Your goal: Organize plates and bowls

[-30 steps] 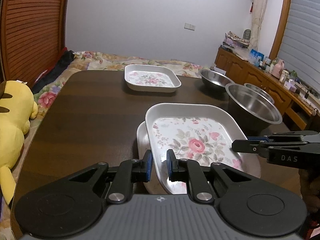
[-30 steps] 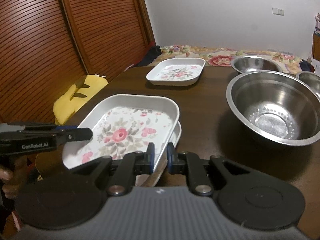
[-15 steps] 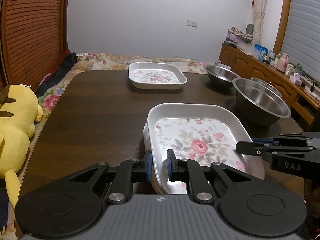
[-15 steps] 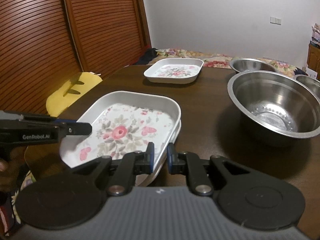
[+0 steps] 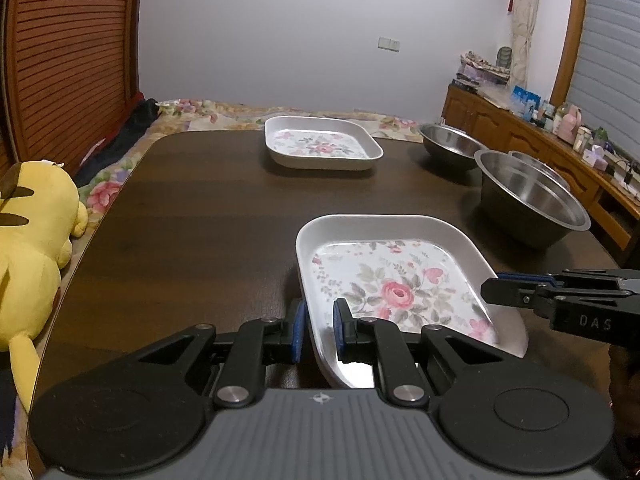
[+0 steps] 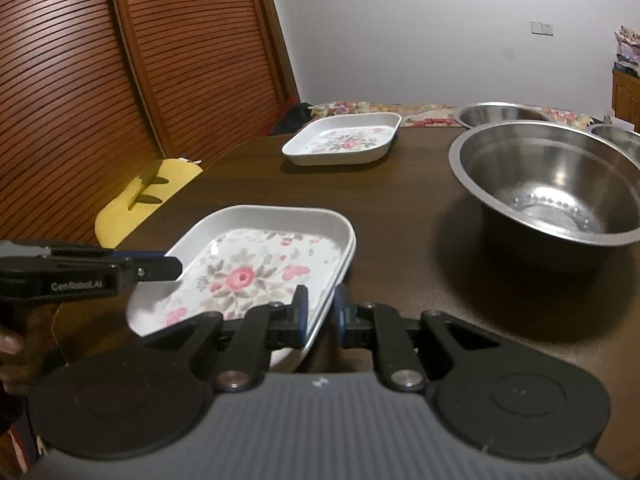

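A white floral plate (image 5: 394, 276) sits nested on a second white plate at the near edge of the dark table; in the right wrist view (image 6: 256, 264) the lower rim shows under it. My left gripper (image 5: 319, 328) is shut on the top plate's left rim. My right gripper (image 6: 321, 316) is shut on its right rim, and it also shows in the left wrist view (image 5: 496, 290). Another floral plate (image 5: 320, 146) lies at the far middle. A large steel bowl (image 6: 548, 184) stands to the right, with two smaller steel bowls (image 5: 450, 144) behind it.
A yellow plush toy (image 5: 28, 248) lies off the table's left edge. A wooden sideboard (image 5: 540, 148) with clutter runs along the right. A bed with a floral cover (image 5: 224, 110) lies beyond the table. A wooden louvred door (image 6: 120, 80) stands at the left.
The top plate has settled squarely onto the lower plate, which showed offset at its left earlier. Both grippers have dropped lower, still gripping the rims.
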`<action>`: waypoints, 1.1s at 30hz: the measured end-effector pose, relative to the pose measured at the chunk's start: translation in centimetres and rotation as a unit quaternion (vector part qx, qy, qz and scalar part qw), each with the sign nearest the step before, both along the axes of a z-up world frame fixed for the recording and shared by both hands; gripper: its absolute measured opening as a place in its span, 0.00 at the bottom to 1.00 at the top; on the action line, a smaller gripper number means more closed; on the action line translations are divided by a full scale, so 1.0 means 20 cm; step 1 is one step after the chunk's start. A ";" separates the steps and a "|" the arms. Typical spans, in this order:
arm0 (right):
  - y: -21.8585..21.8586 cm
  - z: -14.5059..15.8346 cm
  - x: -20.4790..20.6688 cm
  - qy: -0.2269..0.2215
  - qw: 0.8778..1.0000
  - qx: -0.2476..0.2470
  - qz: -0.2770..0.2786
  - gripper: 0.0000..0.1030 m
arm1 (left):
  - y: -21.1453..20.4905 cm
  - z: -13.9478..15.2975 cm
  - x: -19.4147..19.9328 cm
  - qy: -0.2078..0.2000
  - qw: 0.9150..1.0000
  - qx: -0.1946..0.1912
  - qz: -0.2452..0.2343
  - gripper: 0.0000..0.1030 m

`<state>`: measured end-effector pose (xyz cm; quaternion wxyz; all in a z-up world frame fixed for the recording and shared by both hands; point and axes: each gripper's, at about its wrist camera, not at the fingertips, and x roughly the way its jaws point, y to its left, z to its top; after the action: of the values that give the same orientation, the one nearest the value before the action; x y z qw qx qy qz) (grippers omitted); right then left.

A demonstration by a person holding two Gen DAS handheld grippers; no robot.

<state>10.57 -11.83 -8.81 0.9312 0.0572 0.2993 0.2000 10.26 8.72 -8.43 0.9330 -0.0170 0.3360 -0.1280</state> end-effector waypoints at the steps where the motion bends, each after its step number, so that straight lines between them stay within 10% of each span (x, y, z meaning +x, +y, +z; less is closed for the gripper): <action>1: 0.00 0.00 0.00 0.000 1.000 0.002 0.000 0.15 | 0.00 0.00 0.00 0.001 1.000 0.001 0.000 0.15; 21: -0.13 0.19 -0.06 -0.039 0.998 0.036 -0.015 0.16 | 0.03 0.09 -0.03 -0.026 1.000 -0.007 0.003 0.29; 33: -0.17 0.32 -0.05 -0.077 0.997 0.003 -0.008 0.16 | 0.00 0.20 0.05 -0.053 0.999 0.010 -0.008 0.62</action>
<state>9.66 -15.25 -2.48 0.9529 0.0473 0.2256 0.1970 11.27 8.69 -4.46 0.9485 0.0013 0.2876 -0.1327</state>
